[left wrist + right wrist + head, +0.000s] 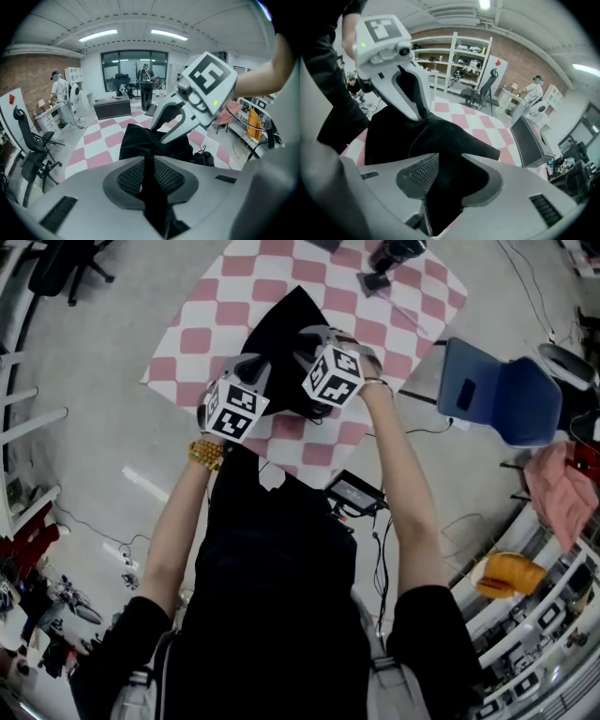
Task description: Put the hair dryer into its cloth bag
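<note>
A black cloth bag (286, 315) lies on a pink-and-white checkered mat (202, 338) on the floor. A dark hair dryer (389, 259) lies at the mat's far edge, apart from both grippers. My left gripper (255, 367) is at the bag's near left edge. In the left gripper view it (149, 176) is shut on a fold of the bag (136, 140), with black cloth filling the narrow gap. My right gripper (309, 345) hovers just right of it, over the bag (454, 136). Its jaws (450, 171) stand apart, and the pads press on nothing.
A blue chair (497, 399) stands right of the mat. A black device (354, 491) with cables lies on the floor near my feet. An office chair (66, 263) is at the far left. Shelves with pink cloth (562, 493) line the right. People (60, 89) stand far off.
</note>
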The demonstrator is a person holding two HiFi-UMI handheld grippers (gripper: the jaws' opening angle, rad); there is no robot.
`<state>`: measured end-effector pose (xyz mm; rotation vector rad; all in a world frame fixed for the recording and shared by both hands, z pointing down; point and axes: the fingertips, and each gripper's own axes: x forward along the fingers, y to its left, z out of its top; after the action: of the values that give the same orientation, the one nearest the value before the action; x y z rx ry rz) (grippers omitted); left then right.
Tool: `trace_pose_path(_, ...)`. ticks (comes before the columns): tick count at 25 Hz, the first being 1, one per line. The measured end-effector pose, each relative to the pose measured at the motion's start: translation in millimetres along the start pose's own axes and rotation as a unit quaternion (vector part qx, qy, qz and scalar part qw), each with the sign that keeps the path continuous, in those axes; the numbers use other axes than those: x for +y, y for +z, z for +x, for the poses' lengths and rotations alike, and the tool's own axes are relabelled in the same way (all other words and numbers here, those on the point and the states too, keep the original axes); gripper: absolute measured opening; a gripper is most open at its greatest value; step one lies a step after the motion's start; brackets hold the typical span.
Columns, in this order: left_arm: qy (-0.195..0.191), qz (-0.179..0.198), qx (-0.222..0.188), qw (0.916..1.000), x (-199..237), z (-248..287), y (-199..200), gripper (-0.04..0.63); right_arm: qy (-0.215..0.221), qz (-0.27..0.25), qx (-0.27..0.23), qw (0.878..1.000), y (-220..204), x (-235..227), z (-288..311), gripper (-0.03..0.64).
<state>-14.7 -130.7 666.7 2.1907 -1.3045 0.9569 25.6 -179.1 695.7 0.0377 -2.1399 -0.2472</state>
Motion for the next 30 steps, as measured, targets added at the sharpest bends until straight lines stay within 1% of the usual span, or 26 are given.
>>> trace_pose_path(3, 0.003, 0.010, 0.007, 0.9999, -0.7, 1.7, -1.3, 0.069, -0.024, -0.032, 0.044, 0.998, -7.2, 5.2, 34.1, 0.138)
trace_pose_path(5, 0.003, 0.019, 0.011, 0.9998, -3.2, 0.1, -3.3, 0.069, -0.045, -0.041, 0.054, 0.997, -9.0, 8.2, 39.2, 0.133)
trace_pose_path(6, 0.003, 0.022, 0.010, 0.9997, -3.9, -1.4, -3.7, 0.069, -0.055, -0.036, 0.054, 0.996, -8.5, 9.5, 38.9, 0.114)
trace_pose_path(7, 0.004, 0.024, 0.009, 0.9997, -3.8, -2.6, -3.8, 0.069, -0.061, -0.029, 0.053, 0.996, -8.4, 12.0, 39.0, 0.062)
trace_pose_path(8, 0.003, 0.025, 0.008, 0.9997, -3.6, -3.3, -3.6, 0.069, -0.062, -0.026, 0.053, 0.996, -9.1, 16.3, 39.8, 0.034)
trace_pose_path(11, -0.001, 0.025, 0.006, 0.9997, -3.7, -4.3, -3.0, 0.069, -0.047, -0.028, 0.055, 0.997, -11.2, 32.4, 40.0, 0.021)
trace_pose_path(14, -0.010, 0.031, -0.002, 0.9995, -5.0, -9.3, -5.2, 0.069, -0.004, -0.013, 0.049, 0.999, -7.8, 50.1, 34.6, 0.021)
trace_pose_path(16, -0.019, 0.031, -0.008, 0.9993, -6.7, -16.2, -10.6, 0.073, 0.012, -0.005, 0.044, 0.999, -7.5, 58.7, 31.9, 0.021)
trace_pose_path(17, -0.024, 0.029, -0.011, 0.9992, -7.6, -20.2, -14.7, 0.084, 0.011, -0.002, 0.043, 0.999, -9.6, 60.3, 32.3, 0.021)
trace_pose_path(20, -0.038, 0.016, -0.020, 0.9989, -10.2, -30.5, -26.6, 0.091, -0.004, 0.012, 0.038, 0.999, -15.6, 60.5, 34.9, 0.023)
trace_pose_path(24, -0.060, 0.005, -0.020, 0.9980, -13.7, -42.4, -35.5, 0.103, -0.020, 0.017, 0.010, 1.000, -12.2, 63.3, 28.3, 0.024)
trace_pose_path(27, -0.081, 0.000, -0.017, 0.9966, -16.1, -48.9, -41.9, 0.109, -0.019, 0.021, -0.012, 1.000, -11.4, 69.1, 16.8, 0.025)
trace_pose_path(30, -0.094, 0.006, -0.015, 0.9954, -18.9, -52.7, -47.7, 0.109, -0.005, 0.020, -0.027, 0.999, -13.0, 77.4, 5.1, 0.025)
